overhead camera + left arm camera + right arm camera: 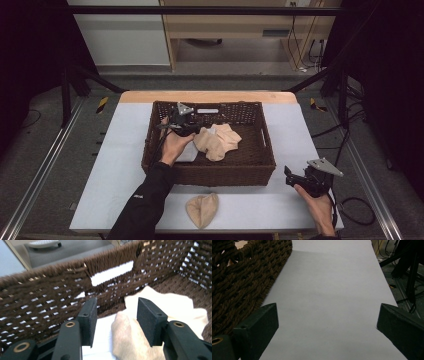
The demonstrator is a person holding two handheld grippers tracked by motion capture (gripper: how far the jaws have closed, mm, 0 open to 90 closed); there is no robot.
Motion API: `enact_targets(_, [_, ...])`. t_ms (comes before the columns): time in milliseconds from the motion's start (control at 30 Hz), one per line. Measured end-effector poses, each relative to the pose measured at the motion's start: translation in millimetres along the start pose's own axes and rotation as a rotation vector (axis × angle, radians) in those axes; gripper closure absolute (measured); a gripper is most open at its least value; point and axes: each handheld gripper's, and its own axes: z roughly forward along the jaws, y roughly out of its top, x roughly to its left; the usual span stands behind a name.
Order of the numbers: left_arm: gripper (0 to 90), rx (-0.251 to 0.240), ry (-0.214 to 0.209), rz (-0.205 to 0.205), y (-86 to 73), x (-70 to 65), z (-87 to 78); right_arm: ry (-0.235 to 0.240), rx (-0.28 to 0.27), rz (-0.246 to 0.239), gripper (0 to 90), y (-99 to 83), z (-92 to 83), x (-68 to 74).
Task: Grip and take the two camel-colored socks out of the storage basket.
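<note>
My left hand-held gripper (115, 322) is inside the wicker basket (260, 165), at the centre-left of the high view, with its jaws parted. In the left gripper view a fold of beige cloth (125, 337) lies between the pads (88, 317), but neither pad presses on it; I read that as either just let go or about to close, and I cannot tell which. That cloth belongs to the crumpled beige garment (217, 140) lying near the middle of the basket, beside something flat and white under my left hand (175, 146).

My right hand-held gripper (300, 181) sits at the lower right of the high view, just off the basket's near right corner. Its jaws are spread wide and hold nothing; between them the right gripper view shows bare grey worktop (332, 302), with the basket wall at the left edge of the frame.

As I judge it, the job is filling the basket with the soft beige pieces, and it is partly done: one piece is in. A second beige piece (202, 209) lies on the worktop at the bottom centre of the high view, outside the basket and well apart from both grippers, so it is still to be picked up.
</note>
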Motion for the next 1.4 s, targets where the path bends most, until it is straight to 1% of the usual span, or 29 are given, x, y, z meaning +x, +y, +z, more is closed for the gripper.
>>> enact_targets(133, [51.7,0.035,-0.003,0.026,-2.1,-2.5,3.8,-0.001,0.002,-0.009,4.1,-0.2,0.5,0.1])
enact_targets(233, [51.2,0.083,-0.016,0.047,-4.8,-4.8,7.5,-0.001,0.002,-0.009,4.1,-0.3,0.5,0.5])
enact_targets(333, [51.0,0.113,-0.023,0.068,-7.0,-5.9,11.1,0.002,0.005,-0.011,4.1,-0.3,0.8,0.8])
enact_targets(433, [52.7,0.121,-0.023,0.074,-8.0,-5.8,13.1,0.002,0.006,-0.01,4.2,-0.3,1.0,0.9])
enact_targets(567, [55.7,0.131,-0.016,0.071,-9.1,-4.7,14.6,0.005,0.008,-0.011,4.1,-0.4,1.5,1.3])
enact_targets(700, [60.8,0.174,-0.02,0.083,-11.1,-6.3,16.1,0.008,0.007,-0.011,4.1,-0.3,1.0,1.5])
enact_targets(733, [62.0,0.186,-0.023,0.077,-11.8,-6.1,16.9,0.008,0.009,-0.01,4.1,-0.3,1.1,1.5])
enact_targets(767, [64.1,0.186,-0.023,0.077,-11.8,-6.1,16.9,0.008,0.009,-0.01,4.1,-0.3,1.1,1.5])
enact_targets(800, [65.6,0.205,-0.034,0.062,-12.4,-6.1,17.6,0.009,0.01,-0.013,4.1,-0.4,1.4,1.8])
enact_targets(900, [74.3,0.204,-0.044,0.053,-11.4,-6.9,16.3,0.009,0.009,-0.016,4.1,-0.4,1.5,1.7])
enact_targets(933, [76.9,0.201,-0.058,0.053,-10.2,-8.0,14.5,0.008,0.01,-0.014,4.1,-0.4,1.3,1.7])
enact_targets(1000, [80.6,0.201,-0.063,0.057,-9.6,-8.7,13.4,0.009,0.01,-0.012,4.2,-0.4,1.1,1.6])
enact_targets(1100, [83.3,0.203,-0.067,0.067,-8.5,-10.1,10.7,0.007,0.009,-0.016,4.1,-0.4,1.3,1.5])
enact_targets(1200, [84.2,0.199,-0.073,0.057,-7.7,-9.3,8.7,0.008,0.01,-0.015,4.2,-0.4,1.0,1.5])
enact_targets(1267, [84.5,0.171,-0.08,0.039,-5.8,-8.8,5.5,0.006,0.009,-0.015,4.1,-0.4,0.9,1.1])
enact_targets(1300, [84.6,0.136,-0.095,0.021,-3.9,-8.3,1.3,0.007,0.009,-0.015,4.1,-0.3,0.9,1.0])
enact_targets(1333, [84.6,0.117,-0.107,0.015,-3.0,-8.3,-1.2,0.007,0.009,-0.015,4.1,-0.3,0.9,1.0])
enact_targets(1367, [84.6,0.117,-0.107,0.015,-3.0,-8.3,-1.2,0.007,0.009,-0.015,4.1,-0.3,0.9,1.0])
enact_targets(1400, [84.7,0.069,-0.123,0.0,-0.6,-8.8,-6.9,0.006,0.009,-0.016,4.2,-0.3,0.8,1.0])
